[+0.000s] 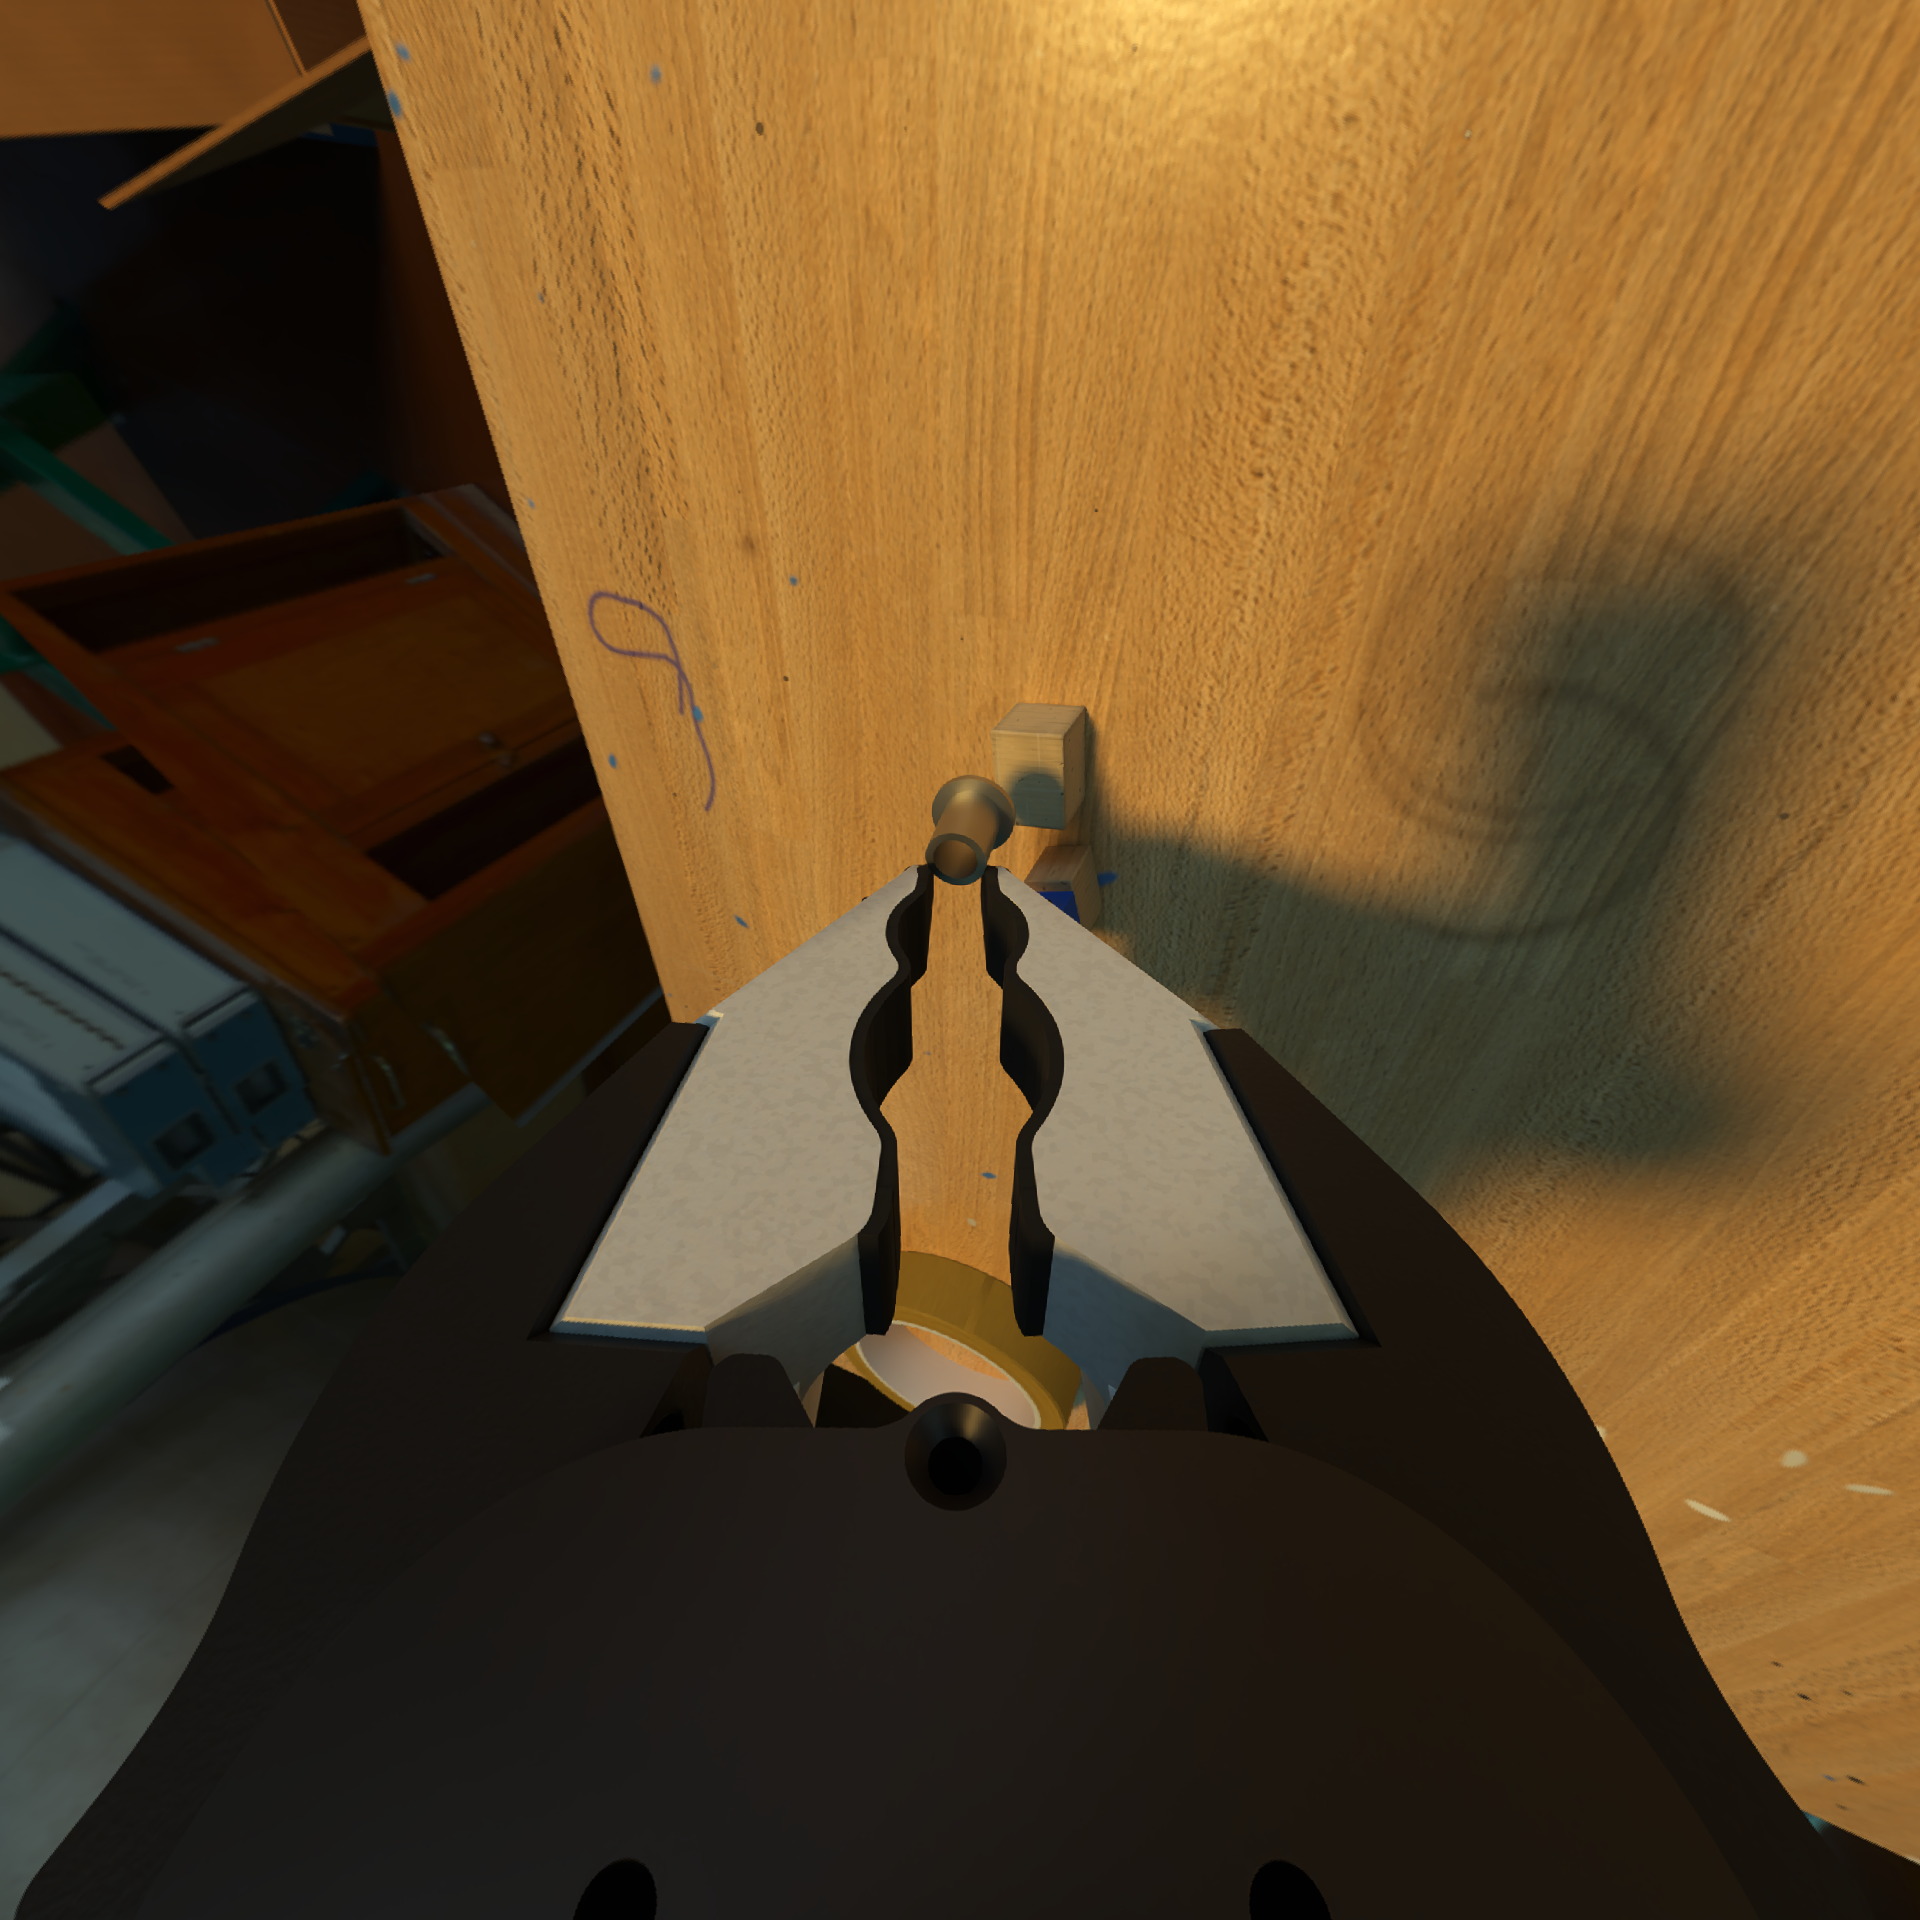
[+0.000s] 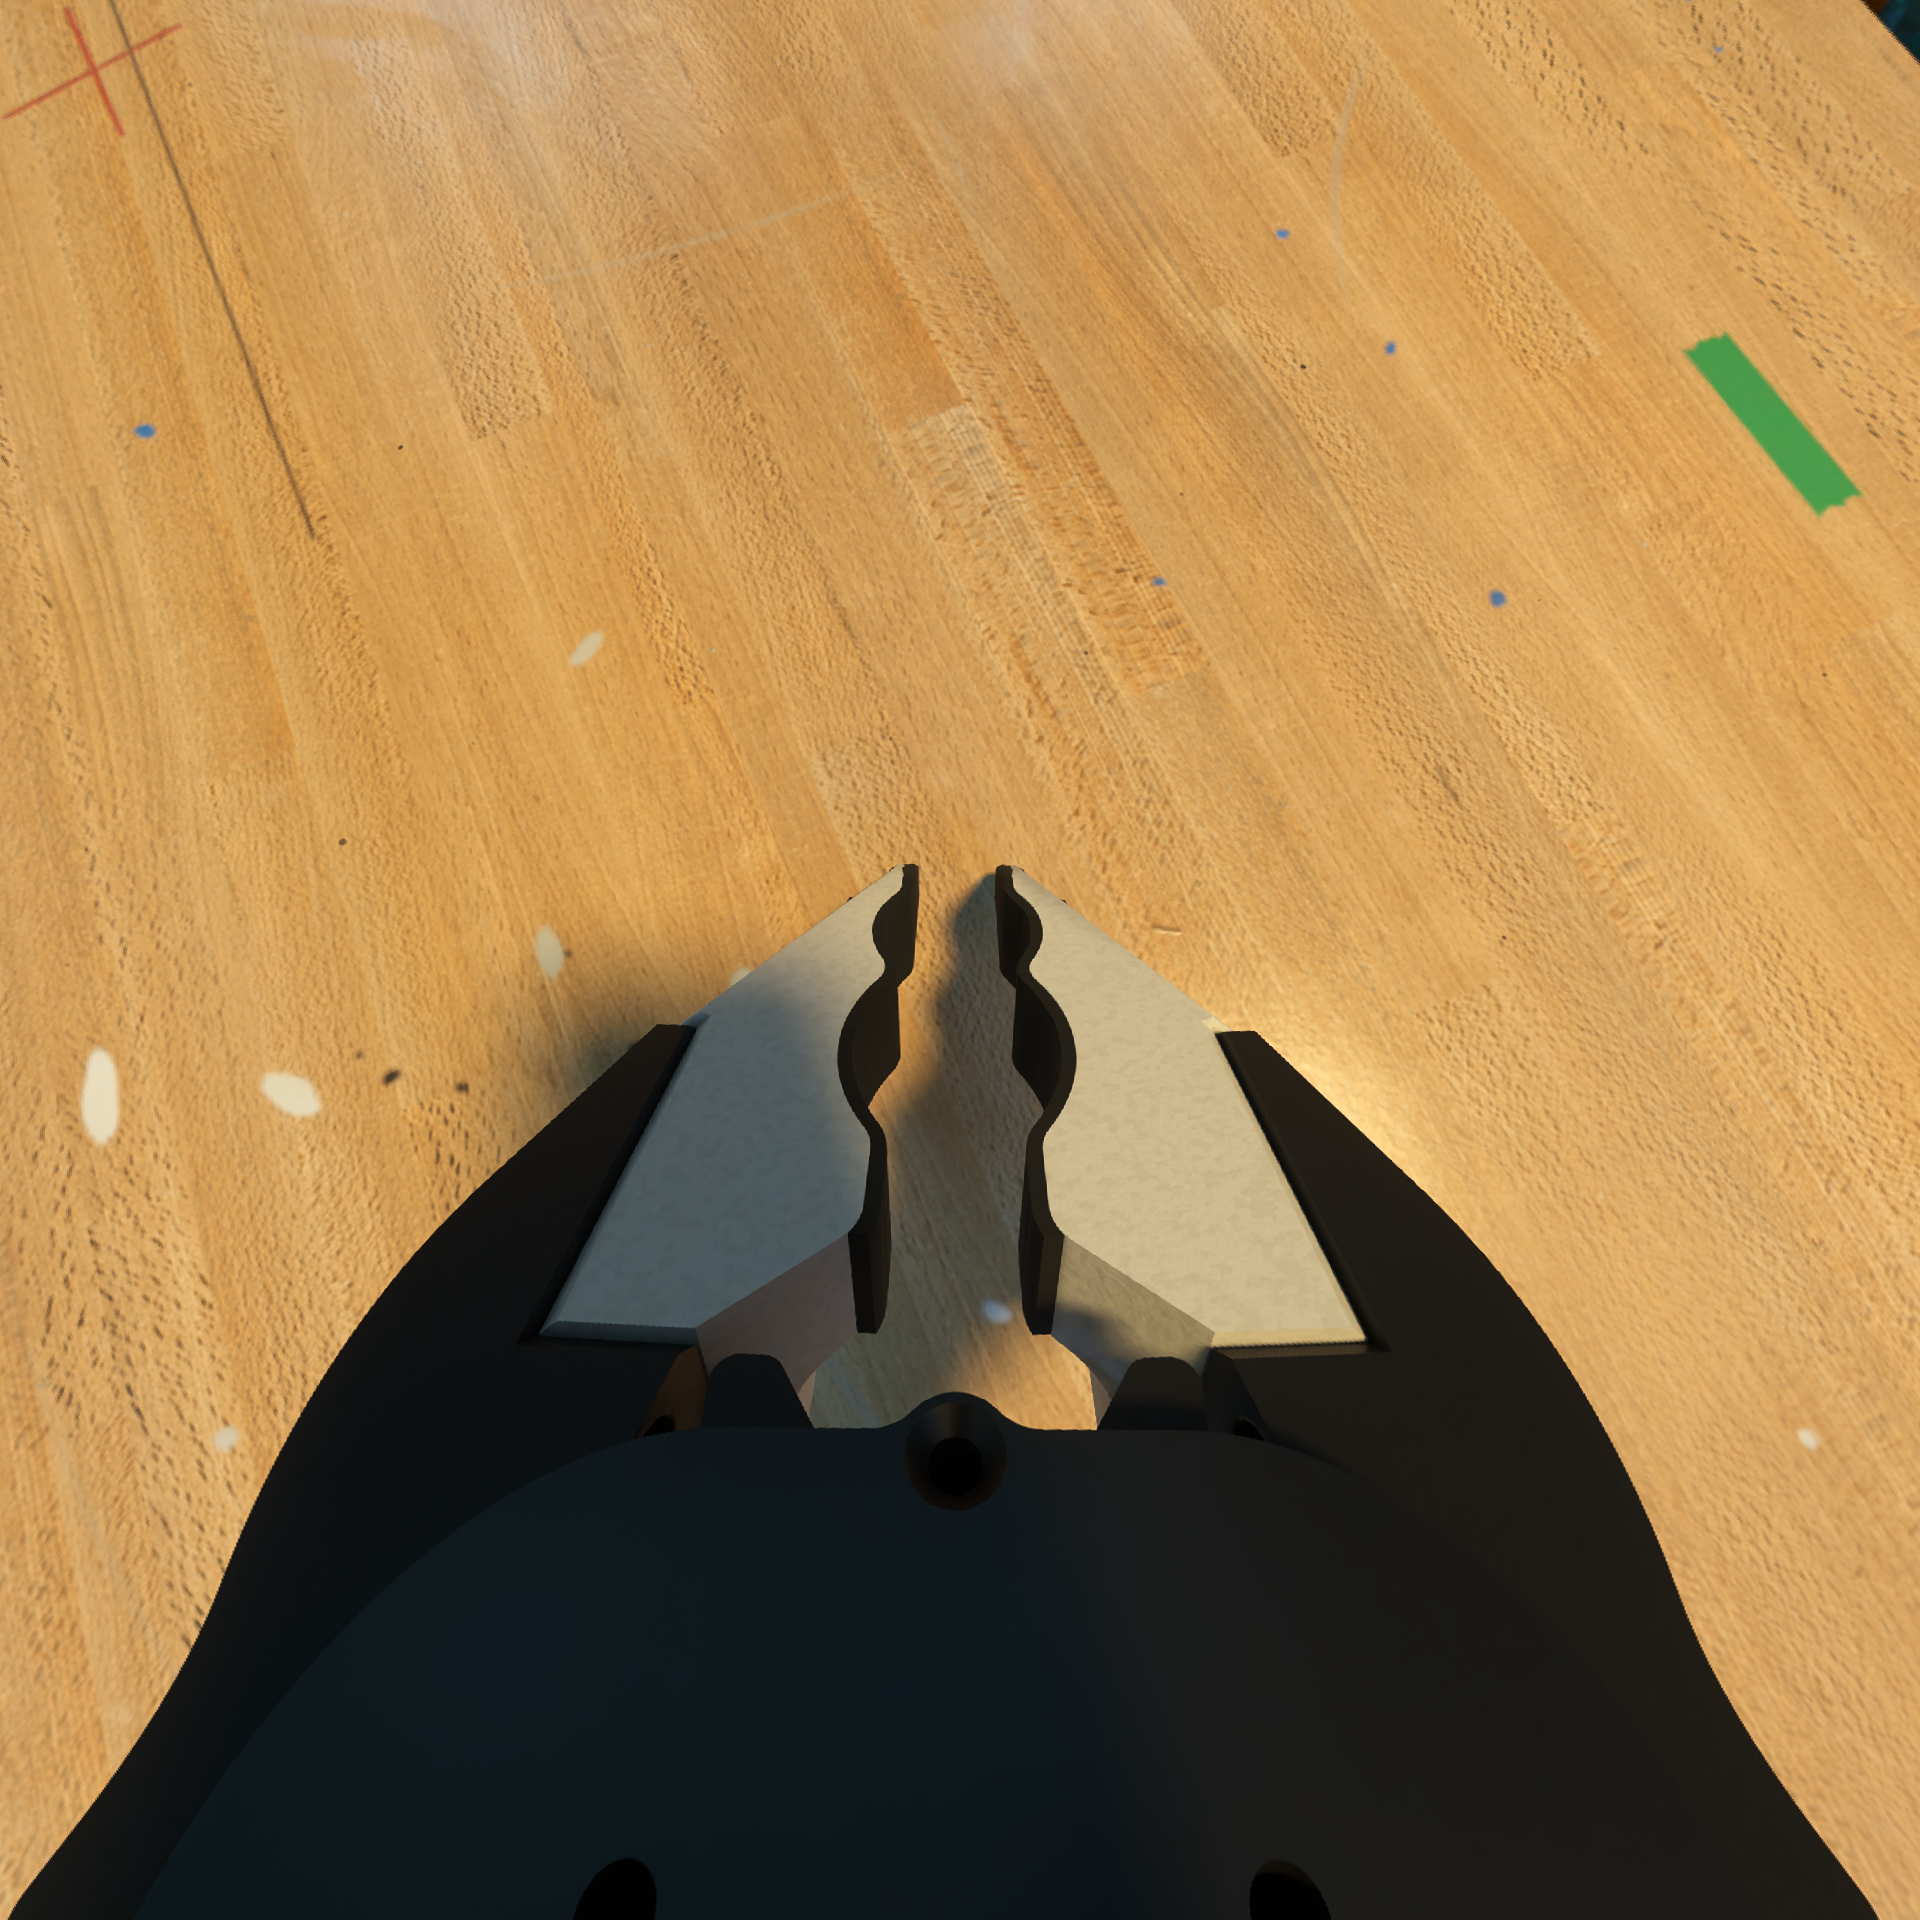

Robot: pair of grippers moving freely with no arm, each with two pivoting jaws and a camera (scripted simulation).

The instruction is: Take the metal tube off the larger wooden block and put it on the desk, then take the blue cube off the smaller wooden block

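Note:
My left gripper [image 1: 956,875] is shut on the metal tube [image 1: 966,826], a short grey flanged tube held at its open end by the fingertips, above the wooden desk [image 1: 1143,416]. Just beyond it stands the larger wooden block [image 1: 1039,764], pale and bare on top. To the right of the fingertips the smaller wooden block [image 1: 1070,868] shows, with the blue cube [image 1: 1062,898] against it, mostly hidden by my right finger. My right gripper [image 2: 957,875] hovers low over bare desk [image 2: 935,416], its jaws a narrow gap apart and empty.
A roll of yellow tape [image 1: 940,1340] lies under my left gripper. The desk's edge runs down the left of the left wrist view, with brown cabinets [image 1: 291,665] and grey boxes [image 1: 125,1029] below. A green tape strip [image 2: 1771,421] and a red cross mark [image 2: 94,73] lie on the desk.

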